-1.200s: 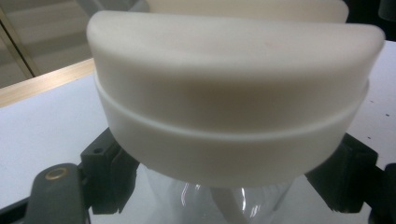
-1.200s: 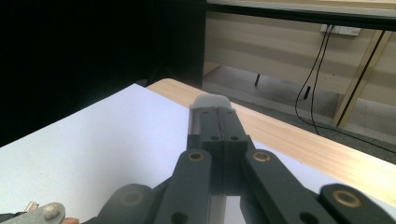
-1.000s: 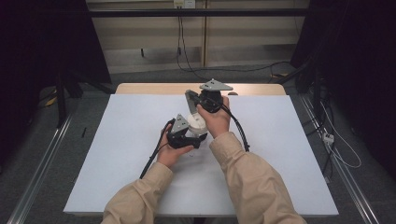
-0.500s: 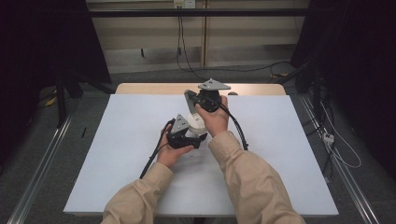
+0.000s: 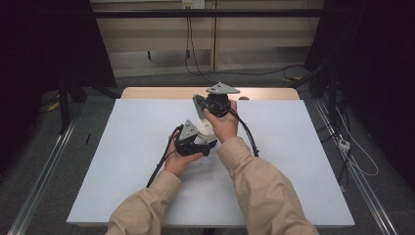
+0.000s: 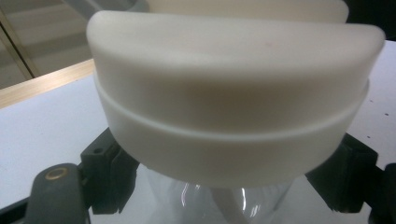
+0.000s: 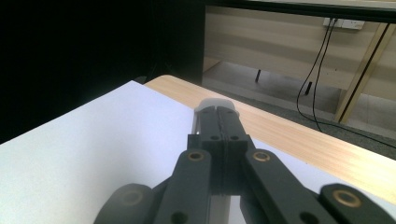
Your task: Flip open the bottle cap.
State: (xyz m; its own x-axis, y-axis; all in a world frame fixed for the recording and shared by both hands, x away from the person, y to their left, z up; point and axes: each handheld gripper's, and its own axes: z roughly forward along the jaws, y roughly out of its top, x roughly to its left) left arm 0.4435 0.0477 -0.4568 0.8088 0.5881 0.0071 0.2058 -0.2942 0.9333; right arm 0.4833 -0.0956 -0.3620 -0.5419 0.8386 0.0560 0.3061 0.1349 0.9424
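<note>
Little has moved since the earlier frames: both hands stay close together over the middle of the table (image 5: 122,147), the right tongs (image 5: 198,104) held just beyond the left tongs (image 5: 208,134). The left tongs grip a clear jar (image 6: 210,200) below its white lid (image 6: 233,93), one jaw on each side. The right tongs are pressed closed, a thin pale piece showing at their tips. No writing is readable on the lid.

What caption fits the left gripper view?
Left gripper clamps a clear jar below its white lid.
</note>
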